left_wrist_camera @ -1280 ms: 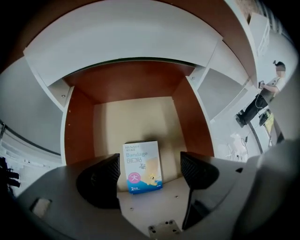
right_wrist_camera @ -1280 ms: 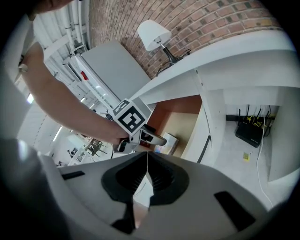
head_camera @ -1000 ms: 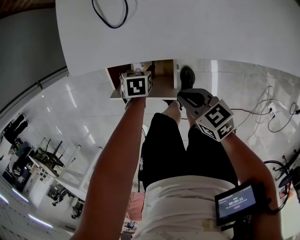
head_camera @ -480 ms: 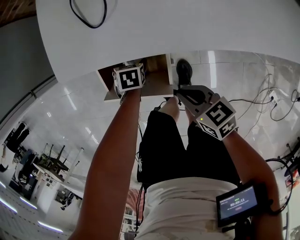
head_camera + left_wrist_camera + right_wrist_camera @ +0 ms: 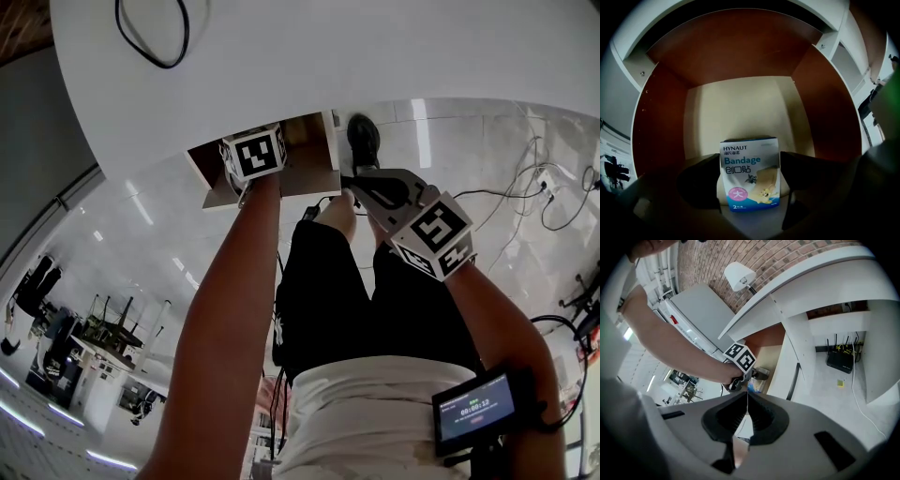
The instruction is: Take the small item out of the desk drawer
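Observation:
A small bandage box [image 5: 750,174], white and blue with a pink spot, stands upright inside the open brown-walled desk drawer [image 5: 740,105]. My left gripper [image 5: 751,180] is shut on it, one dark jaw pressed to each side of the box. From the head view only that gripper's marker cube [image 5: 253,153] shows, sitting inside the drawer [image 5: 317,171] under the white desk [image 5: 375,56]; the box is hidden there. My right gripper [image 5: 349,181] hangs just right of the drawer's front corner, shut with nothing in it [image 5: 747,397].
A black cable loop [image 5: 150,33] lies on the desk top. A person's legs and a black shoe [image 5: 361,141] are below the drawer. Wires [image 5: 544,202] trail on the shiny floor at right, and a black router [image 5: 840,362] sits under the desk.
The head camera has tilted, so desk and drawer sit a little higher and further left. The box showed beyond the left gripper's cube a second ago; the cube hides it now. Right gripper unchanged.

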Tool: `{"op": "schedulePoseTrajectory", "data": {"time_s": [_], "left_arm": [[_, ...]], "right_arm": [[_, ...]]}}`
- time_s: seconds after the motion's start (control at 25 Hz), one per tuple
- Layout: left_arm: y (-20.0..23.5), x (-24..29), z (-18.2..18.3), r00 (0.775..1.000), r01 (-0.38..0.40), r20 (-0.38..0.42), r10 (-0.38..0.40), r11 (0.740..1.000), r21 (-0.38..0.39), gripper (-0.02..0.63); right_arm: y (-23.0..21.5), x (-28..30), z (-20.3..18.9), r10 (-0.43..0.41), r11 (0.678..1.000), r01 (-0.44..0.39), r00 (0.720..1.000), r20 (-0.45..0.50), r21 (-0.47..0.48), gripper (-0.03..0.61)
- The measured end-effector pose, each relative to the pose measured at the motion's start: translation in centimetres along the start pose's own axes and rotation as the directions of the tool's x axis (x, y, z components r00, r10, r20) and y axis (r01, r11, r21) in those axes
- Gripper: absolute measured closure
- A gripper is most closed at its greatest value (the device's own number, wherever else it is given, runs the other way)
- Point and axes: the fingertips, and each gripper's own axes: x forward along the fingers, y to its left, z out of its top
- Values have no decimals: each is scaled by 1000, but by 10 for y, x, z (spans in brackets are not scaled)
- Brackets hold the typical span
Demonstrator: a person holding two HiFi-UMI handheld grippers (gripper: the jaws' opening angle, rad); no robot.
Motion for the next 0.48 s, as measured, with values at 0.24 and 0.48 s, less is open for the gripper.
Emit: {"op": "schedulePoseTrajectory", "data": {"time_s": [0.24, 0.48], "left_arm": [[2, 3, -2, 1000, -1, -13, 0, 1000, -24, 232], [4, -1, -3, 1000, 2, -19, -2, 1000, -27, 232]], "right_arm": [[-6, -3, -2, -11, 1000, 11, 1000, -6, 7, 572], [-1, 2, 4, 3, 1000, -3, 1000, -4, 0, 572]]}}
